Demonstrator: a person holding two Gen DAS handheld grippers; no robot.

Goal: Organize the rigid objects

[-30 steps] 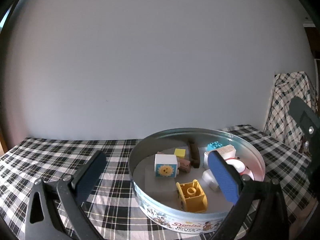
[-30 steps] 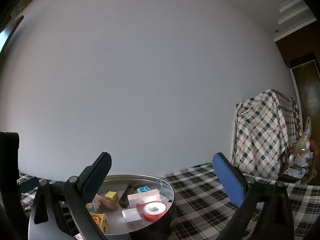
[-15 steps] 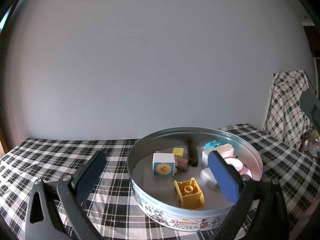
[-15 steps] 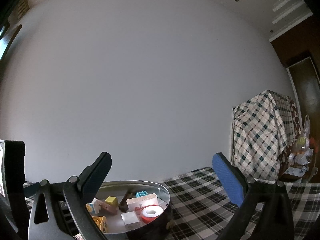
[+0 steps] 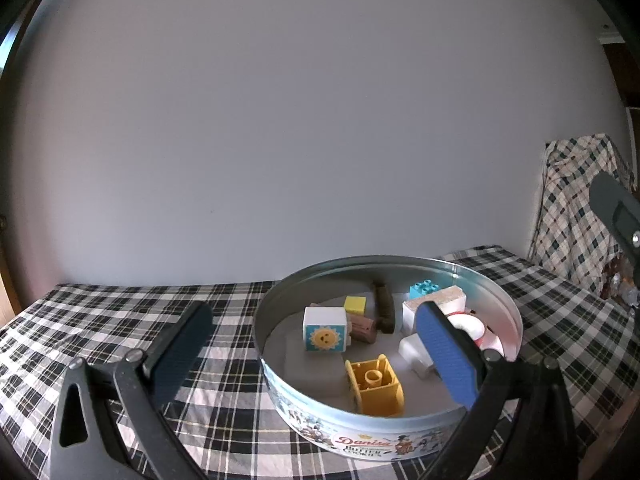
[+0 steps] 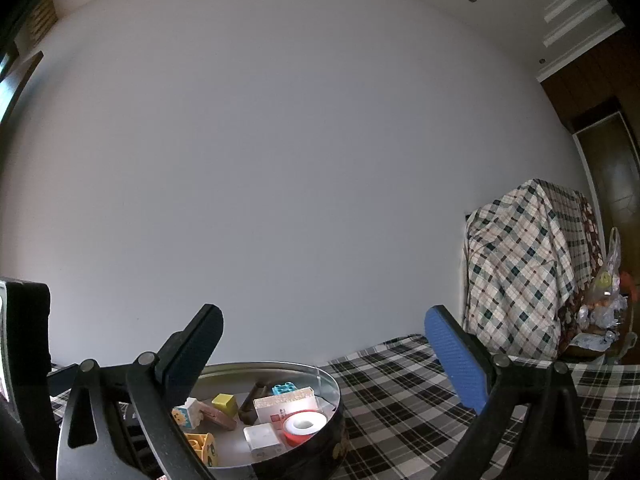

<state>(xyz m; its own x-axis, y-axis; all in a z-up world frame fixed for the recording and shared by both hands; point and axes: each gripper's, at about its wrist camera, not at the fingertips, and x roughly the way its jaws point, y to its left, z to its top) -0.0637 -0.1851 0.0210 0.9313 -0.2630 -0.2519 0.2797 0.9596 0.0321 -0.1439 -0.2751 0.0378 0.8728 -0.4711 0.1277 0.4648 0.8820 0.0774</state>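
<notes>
A round cookie tin [image 5: 280, 376] stands on the checked tablecloth [image 5: 100, 320]. In it lie a white sun-face block [image 5: 325, 329], a yellow brick [image 5: 376, 386], a small yellow cube [image 5: 355, 305], a brown piece [image 5: 385, 307], a light-blue brick [image 5: 425, 289], a white box [image 5: 440, 300] and a red tape roll [image 6: 304, 426]. My left gripper [image 5: 312, 356] is open and empty, held just in front of the tin. My right gripper [image 6: 324, 360] is open and empty, raised to the right of the tin [image 6: 332, 392].
A plain white wall stands right behind the table. A piece of furniture under a checked cloth [image 6: 528, 264] stands at the right, with a plastic bag [image 6: 604, 292] beside it. The tablecloth [image 6: 420, 412] stretches to the right of the tin.
The right gripper has risen and tilted up, so the tin sits lower in its view. The left gripper has hardly moved. Both stay open.
</notes>
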